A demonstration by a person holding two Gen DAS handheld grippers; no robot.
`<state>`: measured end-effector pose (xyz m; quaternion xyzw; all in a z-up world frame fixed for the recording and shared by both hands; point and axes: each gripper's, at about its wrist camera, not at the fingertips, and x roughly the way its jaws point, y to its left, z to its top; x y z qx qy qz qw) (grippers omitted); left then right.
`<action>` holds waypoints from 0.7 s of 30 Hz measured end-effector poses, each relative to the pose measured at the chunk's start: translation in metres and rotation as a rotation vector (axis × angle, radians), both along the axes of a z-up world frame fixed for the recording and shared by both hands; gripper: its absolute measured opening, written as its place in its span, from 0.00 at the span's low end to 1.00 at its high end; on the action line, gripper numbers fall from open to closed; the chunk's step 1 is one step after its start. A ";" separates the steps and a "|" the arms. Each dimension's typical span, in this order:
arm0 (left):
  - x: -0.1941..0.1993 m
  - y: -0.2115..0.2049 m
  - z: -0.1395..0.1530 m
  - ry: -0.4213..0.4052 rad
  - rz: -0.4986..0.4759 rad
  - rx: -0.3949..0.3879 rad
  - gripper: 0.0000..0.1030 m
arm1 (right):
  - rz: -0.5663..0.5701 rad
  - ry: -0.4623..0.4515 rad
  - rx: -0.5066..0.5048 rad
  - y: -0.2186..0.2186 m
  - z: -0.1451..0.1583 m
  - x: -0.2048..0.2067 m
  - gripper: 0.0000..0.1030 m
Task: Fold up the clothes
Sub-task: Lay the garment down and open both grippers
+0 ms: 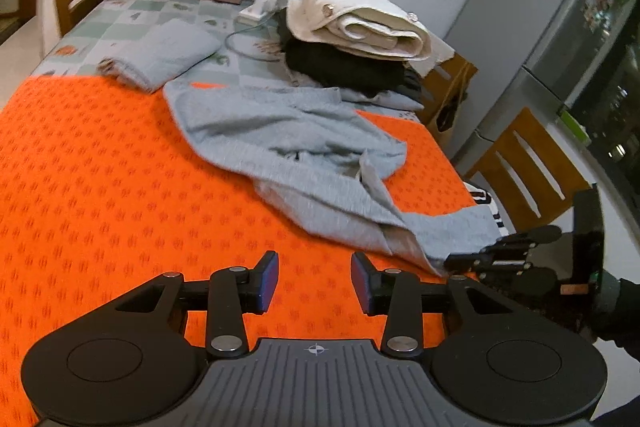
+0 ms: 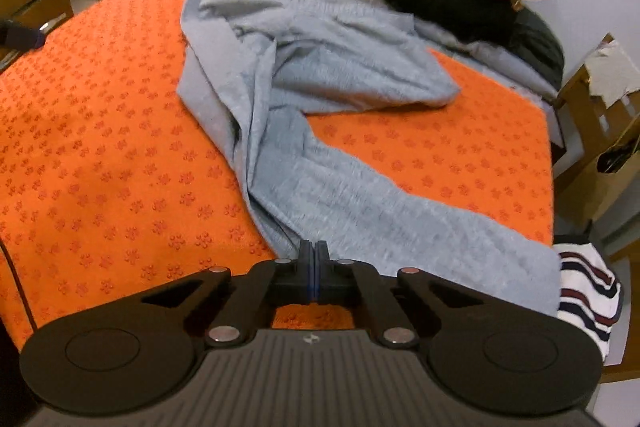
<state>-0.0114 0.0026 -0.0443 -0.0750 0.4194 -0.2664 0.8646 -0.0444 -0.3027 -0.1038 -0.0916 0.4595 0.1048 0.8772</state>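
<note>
R gripper (image 2: 314, 251) was seen clenched on near hem of grey garment (image 2: 304, 99), at 6 o'clock. L gripper (image 1: 314, 277) was held released, nothing btwn pads, over orange mat (image 1: 100, 167). Garment lay crumpled twd 12; folding judged barely begun. Folded stack (image 1: 360, 39) noted beyond, 1 o'clock.

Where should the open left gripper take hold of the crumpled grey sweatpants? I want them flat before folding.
Judging from the pose, grip the bunched leg fold of the grey sweatpants. It lies nearest the left gripper and rises off the orange mat, so the fingers can slide in low from the near edge. The right gripper looks shut on the hem.
</note>
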 end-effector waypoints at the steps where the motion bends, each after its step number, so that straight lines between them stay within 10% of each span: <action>1: -0.005 0.002 0.000 0.003 0.010 -0.003 0.41 | 0.003 -0.010 0.007 0.001 0.008 -0.004 0.01; 9: -0.030 0.021 -0.001 -0.006 0.040 -0.038 0.41 | 0.018 -0.065 0.068 0.024 0.064 -0.040 0.01; 21: -0.034 0.055 -0.009 -0.019 0.084 0.012 0.48 | -0.034 -0.108 0.062 0.054 0.054 -0.037 0.18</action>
